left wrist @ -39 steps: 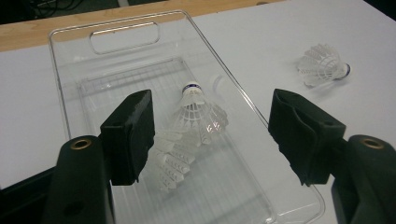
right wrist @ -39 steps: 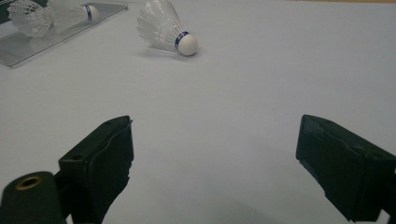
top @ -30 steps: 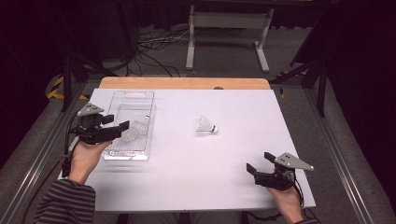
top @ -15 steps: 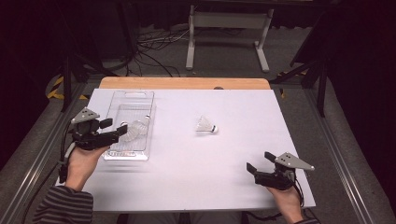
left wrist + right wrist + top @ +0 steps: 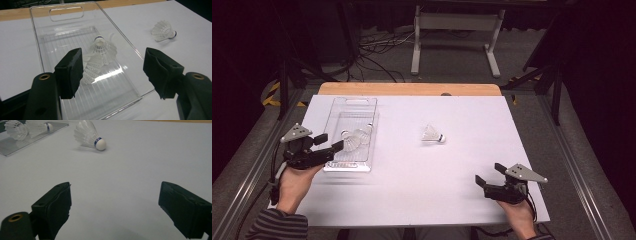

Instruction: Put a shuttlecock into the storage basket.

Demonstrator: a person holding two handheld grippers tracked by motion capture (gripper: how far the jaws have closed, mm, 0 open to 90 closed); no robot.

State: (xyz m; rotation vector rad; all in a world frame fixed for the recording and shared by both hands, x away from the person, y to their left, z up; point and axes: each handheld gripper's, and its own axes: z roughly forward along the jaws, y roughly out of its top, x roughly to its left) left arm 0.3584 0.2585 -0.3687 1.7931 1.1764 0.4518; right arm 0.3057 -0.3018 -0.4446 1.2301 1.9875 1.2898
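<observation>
A clear plastic tray [image 5: 343, 107] lies at the table's left and holds two white shuttlecocks [image 5: 355, 139]. In the left gripper view one shuttlecock [image 5: 103, 47] points its cork away and a second [image 5: 91, 67] lies beside it. My left gripper [image 5: 331, 141] hovers at the tray's near left corner, its jaws [image 5: 115, 72] open and empty. A third shuttlecock [image 5: 432, 135] lies loose on the white table top, cork to the right. My right gripper [image 5: 488, 173] rests open and empty near the front right edge, and its view shows that shuttlecock [image 5: 90, 136] farther off.
The white table top [image 5: 452, 200] ends in a wooden strip [image 5: 412, 89] at the back. Dark floor, cables and a metal stand [image 5: 454, 22] lie beyond the table. The tray [image 5: 15, 143] edges into the upper left of the right gripper view.
My left gripper has drawn back from over the tray toward the table's left front. The right gripper and the loose shuttlecock have stayed put.
</observation>
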